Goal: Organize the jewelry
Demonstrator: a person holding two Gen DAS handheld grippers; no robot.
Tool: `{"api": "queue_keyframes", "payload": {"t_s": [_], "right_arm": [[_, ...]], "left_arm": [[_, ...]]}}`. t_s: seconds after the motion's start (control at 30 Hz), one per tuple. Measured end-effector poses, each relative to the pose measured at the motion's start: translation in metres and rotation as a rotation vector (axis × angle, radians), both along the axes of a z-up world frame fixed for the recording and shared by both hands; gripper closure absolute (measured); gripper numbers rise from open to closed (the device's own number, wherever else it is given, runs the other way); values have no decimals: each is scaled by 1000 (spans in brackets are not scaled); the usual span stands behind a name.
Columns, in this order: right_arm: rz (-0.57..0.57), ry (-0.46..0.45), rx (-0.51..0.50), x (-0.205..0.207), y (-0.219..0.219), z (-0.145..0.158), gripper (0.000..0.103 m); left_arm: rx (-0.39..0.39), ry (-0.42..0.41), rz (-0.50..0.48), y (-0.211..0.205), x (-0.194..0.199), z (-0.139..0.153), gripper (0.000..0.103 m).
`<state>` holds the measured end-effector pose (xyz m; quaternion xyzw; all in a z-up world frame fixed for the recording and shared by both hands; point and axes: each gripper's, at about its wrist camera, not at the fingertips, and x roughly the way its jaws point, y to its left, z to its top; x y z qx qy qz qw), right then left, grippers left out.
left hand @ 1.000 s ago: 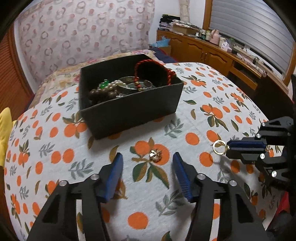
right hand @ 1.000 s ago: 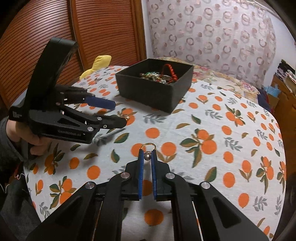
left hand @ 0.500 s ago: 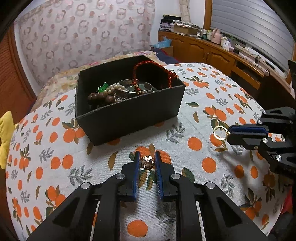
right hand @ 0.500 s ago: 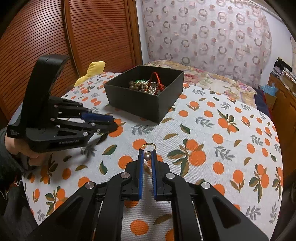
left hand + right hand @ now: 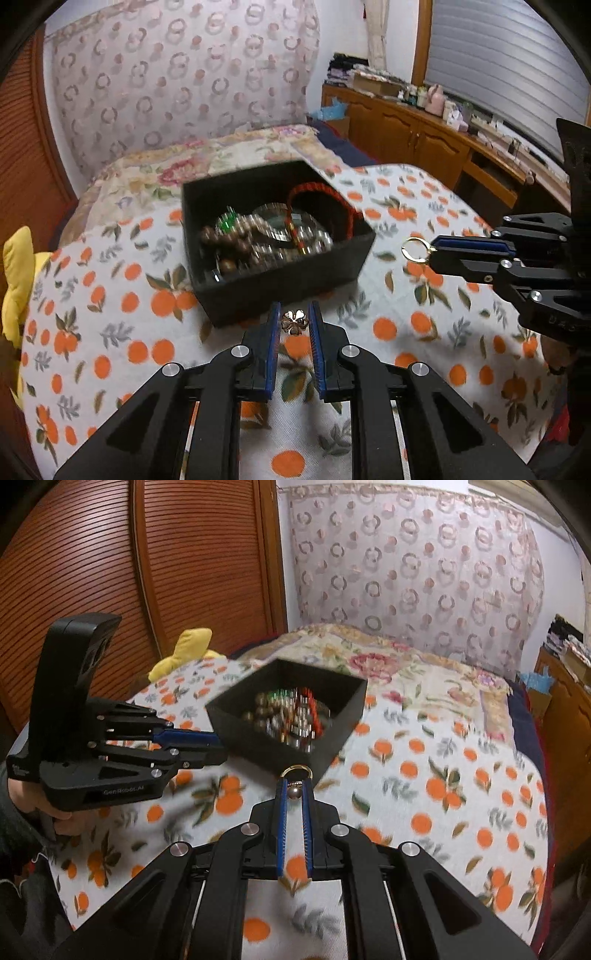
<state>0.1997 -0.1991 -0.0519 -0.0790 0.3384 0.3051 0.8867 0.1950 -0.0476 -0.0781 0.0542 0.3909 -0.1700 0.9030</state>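
Both pieces off the cloth, box next

The left gripper (image 5: 294, 324) had just closed on the clover-shaped charm (image 5: 294, 323) and lifted it clear of the orange-print tablecloth (image 5: 122, 332). The right gripper (image 5: 294, 794) stayed clamped on its gold ring (image 5: 295, 771). Both hung just short of the black box (image 5: 280, 273) of beads, so dropping them in looked next.

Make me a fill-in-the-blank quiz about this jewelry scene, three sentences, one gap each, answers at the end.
1. The left claw is shut on a gold charm shaped like a four-leaf ____.
2. The right claw grips a gold ____ with a small bead.
3. The black box of bracelets sits on a cloth printed with ____.

Answers: clover; ring; oranges
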Motion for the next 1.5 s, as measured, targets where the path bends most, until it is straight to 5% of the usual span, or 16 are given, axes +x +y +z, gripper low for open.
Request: {"api": "queue_keyframes", "payload": {"t_s": [0.43, 0.77, 1.17, 1.33, 1.5], "right_arm": [[22, -72, -17, 56, 37, 22, 94], [2, 1, 5, 92, 42, 4, 93], [-23, 12, 22, 87, 40, 3, 90], [-54, -3, 35, 74, 30, 9, 82], [-96, -28, 51, 48, 20, 14, 74]], "left_arm": [[-13, -59, 47, 12, 36, 30, 89], [-8, -55, 69, 17, 62, 29, 89], [-1, -57, 106, 17, 72, 25, 87], [0, -77, 114, 18, 57, 29, 69], [16, -107, 139, 17, 32, 34, 35]]}}
